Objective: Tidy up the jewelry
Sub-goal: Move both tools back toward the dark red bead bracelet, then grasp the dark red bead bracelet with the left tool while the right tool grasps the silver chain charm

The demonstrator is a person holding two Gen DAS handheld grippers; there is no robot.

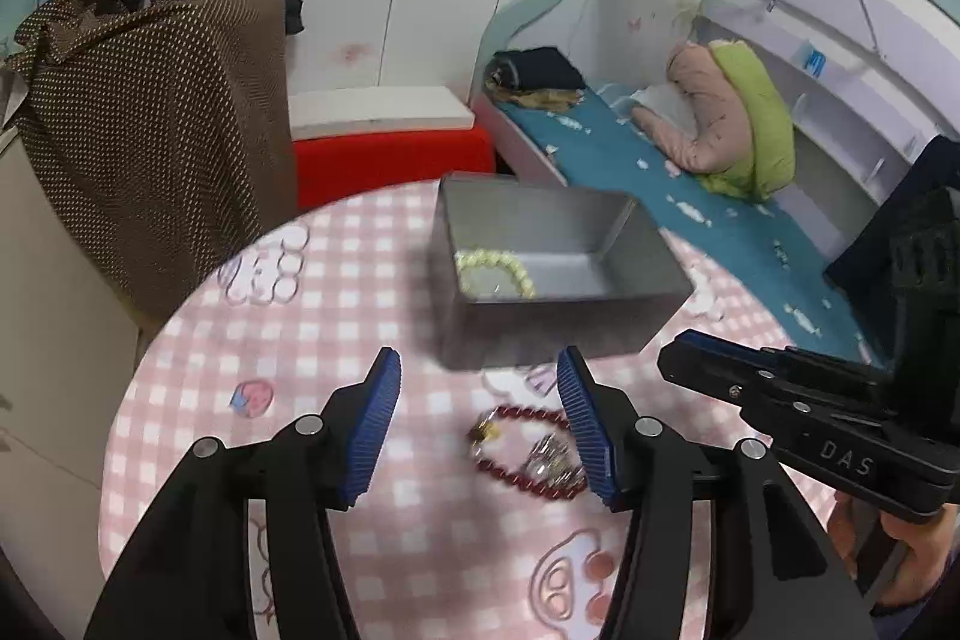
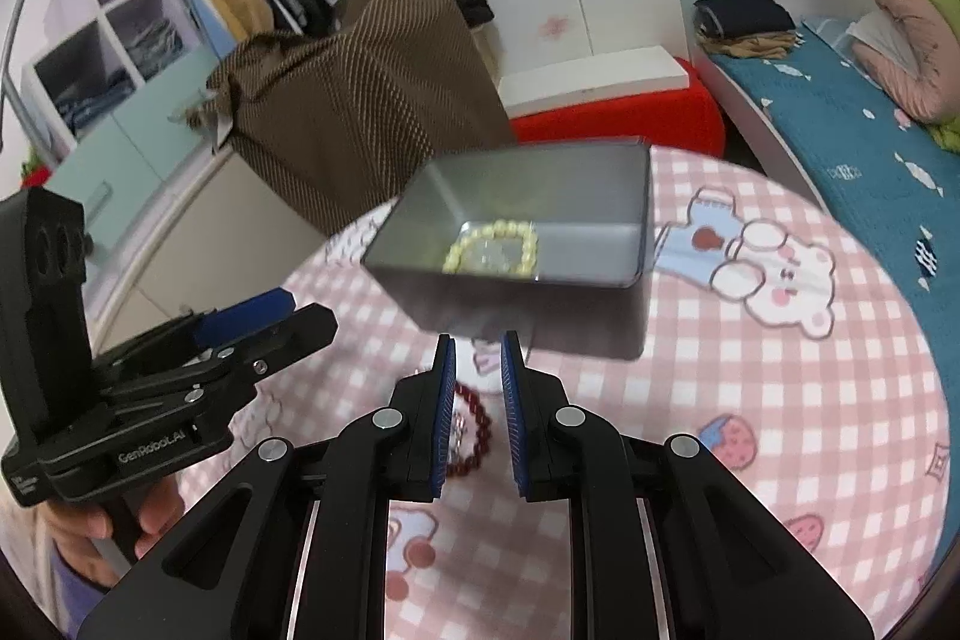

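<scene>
Your red bracelet point(image 1: 528, 451) lies on the table point(image 1: 252, 340), a loop of round dark-red beads with a gold charm and a silvery cluster on it, just short of the tin point(image 1: 558, 280). In the left view you see nearly the whole loop between your left gripper point(image 1: 480, 424) fingers, whose jaws stand wide apart and hold nothing. In the right view only part of the bracelet point(image 2: 474, 430) shows, behind the left finger of your right gripper point(image 2: 477, 400); its jaws stand at a narrow gap with nothing between them.

The tin is a plain grey metal rectangle with straight walls and rounded corners, lid off. Inside it rests a pale bracelet point(image 1: 498, 271) of yellowish-green beads; the right view shows its full loop (slightly blurred) lying on the tin point(image 2: 636, 214) floor near the front wall point(image 2: 498, 250).

The table is round, covered in pink-and-white checked cloth printed with cartoon bears. Each view catches the other gripper from the side: the right one point(image 1: 684, 346) at the left view's right edge, the left one point(image 2: 264, 316) at the right view's left edge.

Beyond the table you have a brown dotted cloth point(image 1: 150, 112) draped over something, a red stool point(image 1: 390, 160) and a bed point(image 1: 630, 172) in blue.
</scene>
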